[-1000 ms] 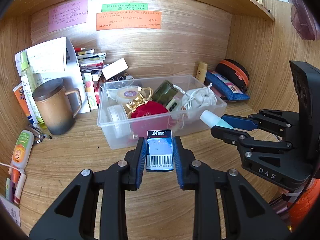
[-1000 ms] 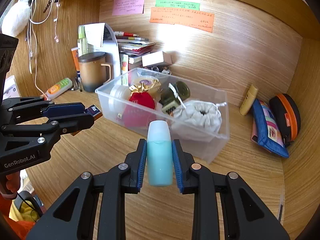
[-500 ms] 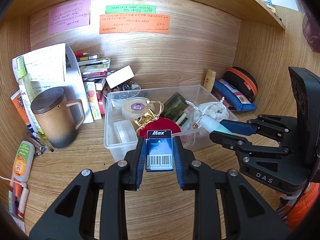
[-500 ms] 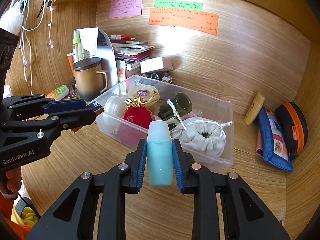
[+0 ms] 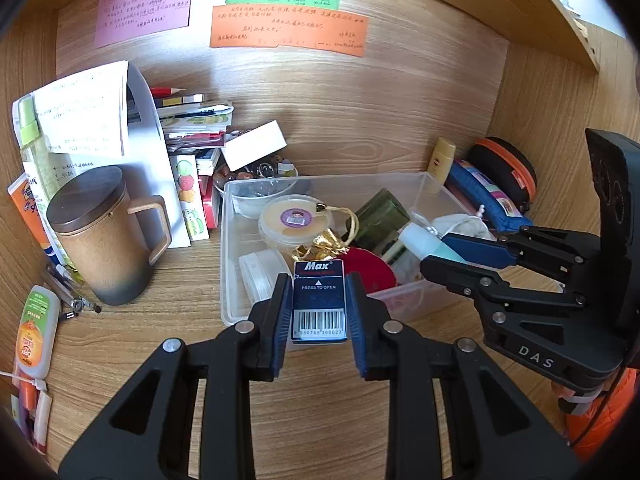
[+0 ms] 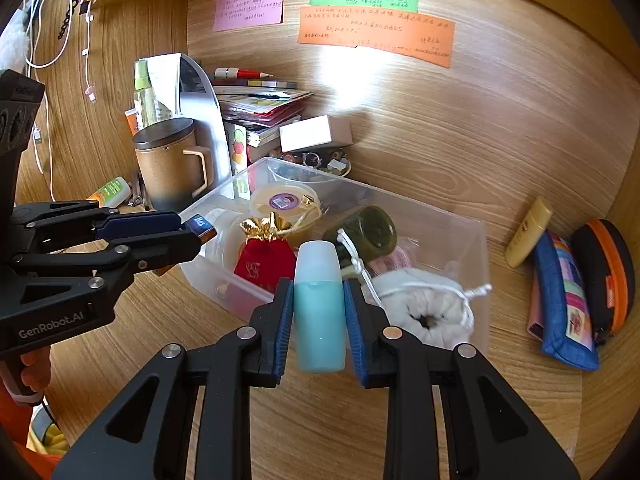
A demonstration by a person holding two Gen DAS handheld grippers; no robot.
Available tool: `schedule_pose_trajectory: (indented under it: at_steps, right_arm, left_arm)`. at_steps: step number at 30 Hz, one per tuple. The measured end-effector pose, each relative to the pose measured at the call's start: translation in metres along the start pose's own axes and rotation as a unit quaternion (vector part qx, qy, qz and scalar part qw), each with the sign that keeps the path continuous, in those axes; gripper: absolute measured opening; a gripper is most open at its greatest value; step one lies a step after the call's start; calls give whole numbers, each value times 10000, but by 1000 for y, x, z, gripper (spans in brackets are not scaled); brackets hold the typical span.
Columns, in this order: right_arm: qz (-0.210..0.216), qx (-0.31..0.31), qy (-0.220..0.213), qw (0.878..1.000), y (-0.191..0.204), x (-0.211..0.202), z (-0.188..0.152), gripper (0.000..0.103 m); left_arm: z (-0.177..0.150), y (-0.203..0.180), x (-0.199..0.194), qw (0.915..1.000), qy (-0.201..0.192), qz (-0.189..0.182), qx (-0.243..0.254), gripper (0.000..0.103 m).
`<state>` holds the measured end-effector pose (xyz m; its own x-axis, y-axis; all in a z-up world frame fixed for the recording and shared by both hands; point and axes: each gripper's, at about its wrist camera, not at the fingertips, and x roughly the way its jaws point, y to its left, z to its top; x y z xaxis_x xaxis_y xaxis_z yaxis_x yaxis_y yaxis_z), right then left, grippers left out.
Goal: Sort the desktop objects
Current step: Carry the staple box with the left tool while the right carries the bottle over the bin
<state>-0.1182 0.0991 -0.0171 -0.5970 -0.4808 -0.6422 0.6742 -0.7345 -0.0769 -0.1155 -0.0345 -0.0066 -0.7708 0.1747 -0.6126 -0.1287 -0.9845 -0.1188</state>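
Note:
My left gripper [image 5: 319, 280] is shut on a dark blue Max staple box [image 5: 319, 304] and holds it over the near edge of the clear plastic bin [image 5: 228, 248]. My right gripper [image 6: 319, 286] is shut on a turquoise bottle with a pale cap [image 6: 319, 308], over the bin's near wall [image 6: 224, 280]. The bin holds a red pouch with gold trim [image 6: 262, 256], a round yellow container [image 5: 294, 220], a green jar [image 6: 362, 232] and a white drawstring bag [image 6: 424, 312]. The bottle also shows in the left wrist view [image 5: 424, 242], and the box shows in the right wrist view [image 6: 202, 227].
A brown lidded mug [image 5: 102, 236] stands left of the bin, with papers and books [image 5: 192, 136] behind it. A small white box [image 6: 316, 134] lies behind the bin. A yellow tube [image 6: 528, 232], a blue pencil case [image 6: 564, 300] and an orange-trimmed black case [image 6: 604, 272] lie right.
Both grippers have moved forward and higher, from in front of the bin to over its near edge, each still holding its object.

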Motion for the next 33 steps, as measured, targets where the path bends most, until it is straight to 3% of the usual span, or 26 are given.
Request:
schedule_pose_trajectory:
  at_steps: [15, 33]
  right_arm:
    - [21, -97, 212, 9997, -2, 38, 20, 23]
    - [22, -130, 232, 9996, -3, 50, 20, 23]
  left_arm:
    - [11, 19, 35, 9995, 194, -28, -228, 26]
    - [21, 21, 51, 9995, 177, 148, -200, 27]
